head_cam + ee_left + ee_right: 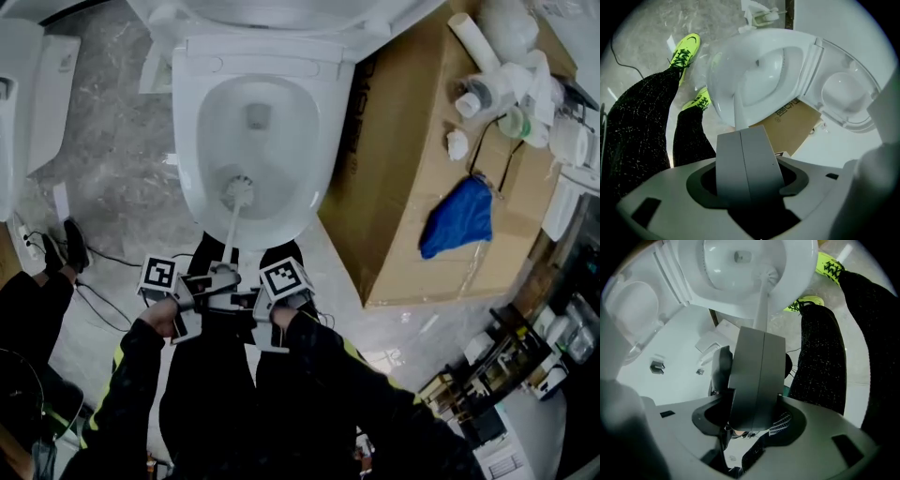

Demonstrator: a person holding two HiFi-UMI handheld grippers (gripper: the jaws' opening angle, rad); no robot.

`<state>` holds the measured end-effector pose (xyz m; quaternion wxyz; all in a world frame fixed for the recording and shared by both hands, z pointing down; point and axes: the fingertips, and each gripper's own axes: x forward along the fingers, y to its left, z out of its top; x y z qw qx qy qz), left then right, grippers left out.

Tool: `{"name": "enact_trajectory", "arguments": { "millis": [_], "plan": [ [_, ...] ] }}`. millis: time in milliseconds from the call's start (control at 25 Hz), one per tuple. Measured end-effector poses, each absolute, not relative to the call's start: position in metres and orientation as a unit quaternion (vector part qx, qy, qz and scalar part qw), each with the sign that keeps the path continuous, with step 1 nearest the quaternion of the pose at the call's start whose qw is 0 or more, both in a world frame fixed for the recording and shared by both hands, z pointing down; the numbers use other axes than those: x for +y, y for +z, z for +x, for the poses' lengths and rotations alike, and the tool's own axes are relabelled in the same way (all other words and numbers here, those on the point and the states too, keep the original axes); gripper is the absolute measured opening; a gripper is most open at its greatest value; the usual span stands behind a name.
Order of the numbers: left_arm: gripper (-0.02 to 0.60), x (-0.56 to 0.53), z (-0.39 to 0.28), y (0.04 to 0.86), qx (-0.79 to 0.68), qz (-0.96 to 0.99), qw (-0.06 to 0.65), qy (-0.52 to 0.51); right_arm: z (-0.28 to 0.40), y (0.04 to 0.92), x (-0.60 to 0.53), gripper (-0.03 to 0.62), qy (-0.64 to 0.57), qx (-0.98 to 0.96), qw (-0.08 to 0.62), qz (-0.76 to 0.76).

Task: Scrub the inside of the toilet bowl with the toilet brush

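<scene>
In the toilet bowl (pixel 202 141): the head of the toilet brush (pixel 239 191) sits low on the near inner wall, below the drain hole. Its white shaft runs back toward you over the near rim.
Brush handle end: it meets both your hand-held grippers just in front of your legs, and the two come in from either side.
Your left hand-held gripper (pixel 742 134): narrow, jaws pressed together with only a seam showing. The white shaft rises from the tips toward the bowl, so you are clamped on the brush handle.
Your right hand-held gripper (pixel 758 332): also narrow, jaws pinched together. The shaft leaves the tips and runs up to the bristle head inside the bowl, so it is gripping the handle too. A dark part of the other gripper sits just beside it.
Lid (pixel 272 14): raised, at the far side of the bowl.
You: black trousers (pixel 642 122), neon-yellow shoes (pixel 686 47) on the floor near the front of the bowl.
Cardboard box (pixel 412 187): just beside the bowl on your right.
Blue cloth (pixel 459 217): crumpled on top of the box. White bottles and bits are bunched at the box's far end, too cluttered to sort.
Floor (pixel 112 122): grey marbled, with a black cable (pixel 103 258) lying at your left.
</scene>
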<state>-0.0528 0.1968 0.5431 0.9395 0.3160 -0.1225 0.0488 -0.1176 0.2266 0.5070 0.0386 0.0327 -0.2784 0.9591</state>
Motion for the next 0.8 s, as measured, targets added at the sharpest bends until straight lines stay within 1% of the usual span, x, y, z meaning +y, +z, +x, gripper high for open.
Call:
{"name": "enact_trajectory", "arguments": {
  "millis": [240,440,800],
  "plan": [
    [0.256,0.186,-0.054,0.549,-0.159,0.315,0.935,-0.028,-0.114,0.510,0.226,0.212,0.954,-0.276,0.117,-0.003],
    [0.256,0.169,-0.062,0.556,-0.185,0.338,0.917,-0.103,-0.115,0.522,0.221,0.212,0.933,-0.312,0.180,-0.023],
    [0.256,0.148,-0.069,0.563,-0.203,0.358,0.898,-0.155,-0.118,0.532,0.207,0.212,0.913,-0.341,0.223,-0.033]
  ]
}}
